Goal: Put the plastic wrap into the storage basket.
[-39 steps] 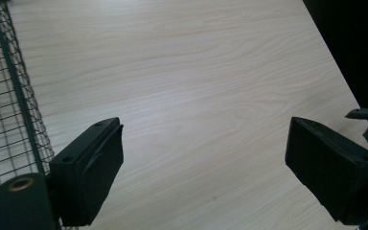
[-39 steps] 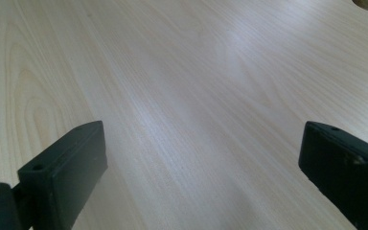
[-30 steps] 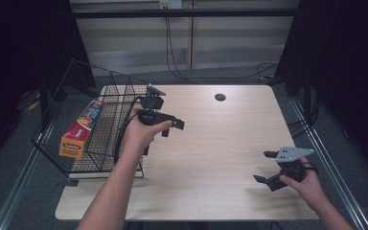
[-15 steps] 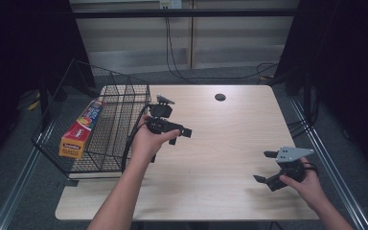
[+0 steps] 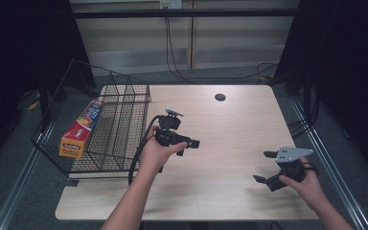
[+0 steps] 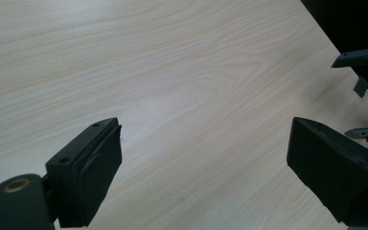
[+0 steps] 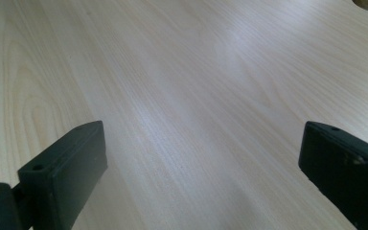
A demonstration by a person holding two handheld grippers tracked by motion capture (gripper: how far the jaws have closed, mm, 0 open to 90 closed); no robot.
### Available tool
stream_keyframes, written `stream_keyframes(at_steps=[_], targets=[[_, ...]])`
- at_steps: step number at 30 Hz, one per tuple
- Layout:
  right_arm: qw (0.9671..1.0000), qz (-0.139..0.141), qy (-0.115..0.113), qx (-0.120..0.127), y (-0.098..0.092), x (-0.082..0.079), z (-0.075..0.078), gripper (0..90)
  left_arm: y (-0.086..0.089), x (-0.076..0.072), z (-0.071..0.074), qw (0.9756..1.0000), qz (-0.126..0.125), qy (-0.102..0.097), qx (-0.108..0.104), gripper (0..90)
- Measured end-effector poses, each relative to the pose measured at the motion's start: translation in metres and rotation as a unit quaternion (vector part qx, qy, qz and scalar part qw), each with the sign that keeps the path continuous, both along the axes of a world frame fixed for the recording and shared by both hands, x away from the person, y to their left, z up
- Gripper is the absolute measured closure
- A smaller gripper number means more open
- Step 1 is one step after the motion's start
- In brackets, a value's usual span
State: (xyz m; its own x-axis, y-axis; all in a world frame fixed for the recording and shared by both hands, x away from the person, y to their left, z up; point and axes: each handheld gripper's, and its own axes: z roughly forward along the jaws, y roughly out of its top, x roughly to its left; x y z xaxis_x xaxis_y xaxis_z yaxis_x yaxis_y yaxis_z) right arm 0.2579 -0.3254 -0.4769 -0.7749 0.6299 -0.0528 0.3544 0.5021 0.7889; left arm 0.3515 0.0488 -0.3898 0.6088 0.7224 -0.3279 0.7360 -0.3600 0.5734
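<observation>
My left gripper (image 5: 189, 146) hovers over the middle of the light wooden table (image 5: 239, 124), just right of a black wire basket (image 5: 120, 129). Its jaws point right and stand open, with nothing but bare wood between them in the left gripper view (image 6: 206, 153). My right gripper (image 5: 263, 166) rests near the table's front right corner, open and empty; its own view has only table grain between the jaws (image 7: 201, 153). A long orange and yellow box (image 5: 79, 130) lies against the basket's left side.
The basket takes up the table's left end. A small round dark hole (image 5: 220, 97) sits in the tabletop at the back. The other gripper (image 6: 364, 62) appears at the right edge of the left gripper view. Cables hang behind the table.
My left hand has moved right, away from the basket's edge, and lower toward the tabletop. The right hand has kept still.
</observation>
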Motion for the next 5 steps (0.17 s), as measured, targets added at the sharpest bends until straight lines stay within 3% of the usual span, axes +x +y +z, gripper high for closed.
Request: stream_keyframes(at_steps=[5], targets=[[1.0,-0.001,-0.001,-0.001,0.0,0.0001,-0.0001,2.4,-0.004,-0.0039,-0.0121,1.0,-0.001,-0.001,0.002,10.8]])
